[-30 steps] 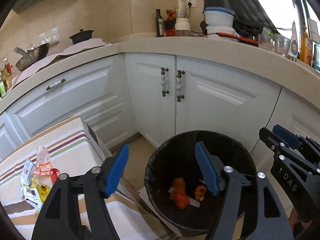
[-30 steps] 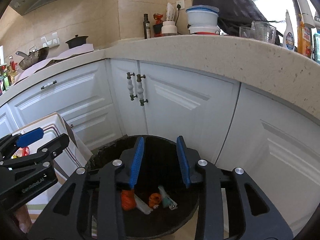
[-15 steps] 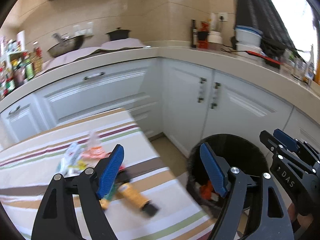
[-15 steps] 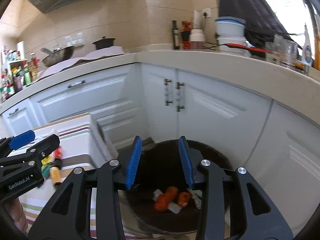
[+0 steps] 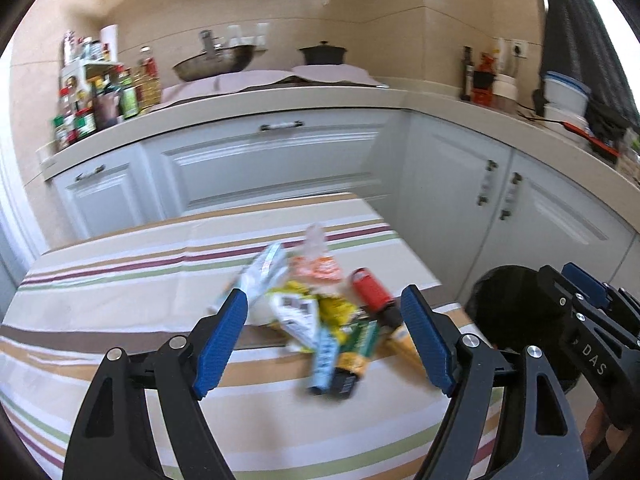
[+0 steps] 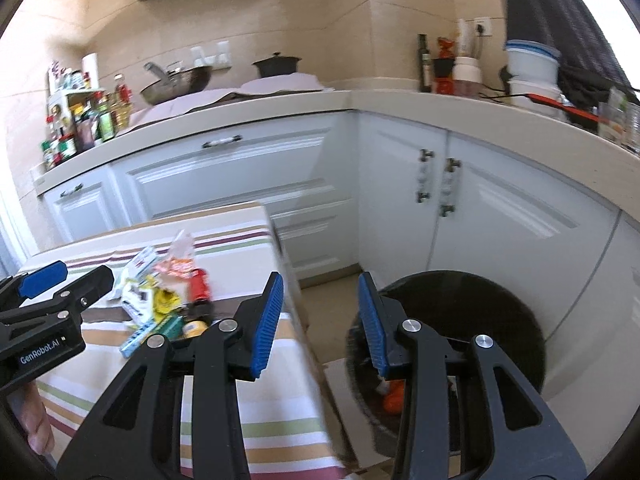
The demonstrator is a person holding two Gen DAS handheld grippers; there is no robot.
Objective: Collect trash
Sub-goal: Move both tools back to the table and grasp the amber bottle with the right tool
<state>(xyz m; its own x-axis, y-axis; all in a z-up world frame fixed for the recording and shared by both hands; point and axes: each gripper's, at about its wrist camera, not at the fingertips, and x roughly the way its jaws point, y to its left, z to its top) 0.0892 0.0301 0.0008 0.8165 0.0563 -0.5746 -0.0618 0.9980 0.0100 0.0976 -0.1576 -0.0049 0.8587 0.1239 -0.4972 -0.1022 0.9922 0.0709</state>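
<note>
- Now the left gripper [image 5: 324, 340] is swinging from the bin [image 6: 500, 320] toward the trash pile [image 5: 316, 308] on the worktop [image 5: 120, 292], fingers wide, empty.
- The right gripper [image 6: 320, 320] is trailing, fingers narrower, empty.

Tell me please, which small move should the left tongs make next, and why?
Probably lower the left tongs onto the trash pile and close on one piece. They are open and empty, with the wrappers lying on the striped table right between the pads. The black bin beside the table already holds some orange scraps.
</note>
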